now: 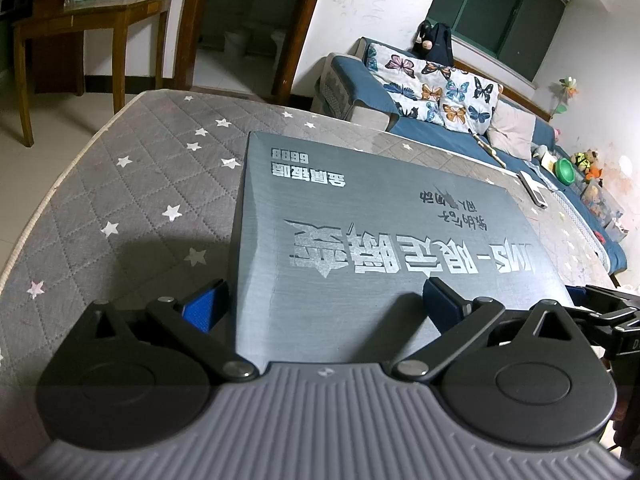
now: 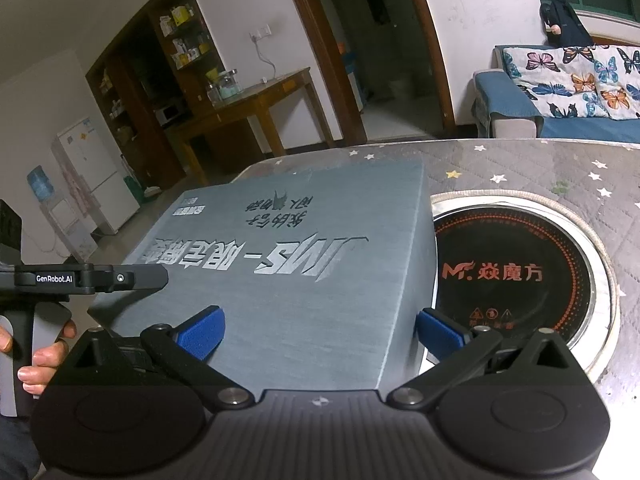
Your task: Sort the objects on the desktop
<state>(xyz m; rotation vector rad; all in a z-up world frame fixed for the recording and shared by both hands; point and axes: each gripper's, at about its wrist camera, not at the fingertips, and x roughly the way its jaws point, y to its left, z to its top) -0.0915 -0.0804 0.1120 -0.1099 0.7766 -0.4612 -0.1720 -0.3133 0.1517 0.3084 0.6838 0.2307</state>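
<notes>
Both grippers, left (image 1: 324, 304) and right (image 2: 320, 332), are reaching with jaws wide over the box (image 1: 360, 232) lying on the desk (image 1: 140, 184), only the right view showing the hob (image 2: 516, 272) beside it.

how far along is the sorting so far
Nothing looks sorted yet. In hand: both grippers, left gripper and right gripper, sit open at the near edge of the grey box, gripping nothing. The box lies on the star-quilted table beside the induction cooktop; moving it remains.
</notes>
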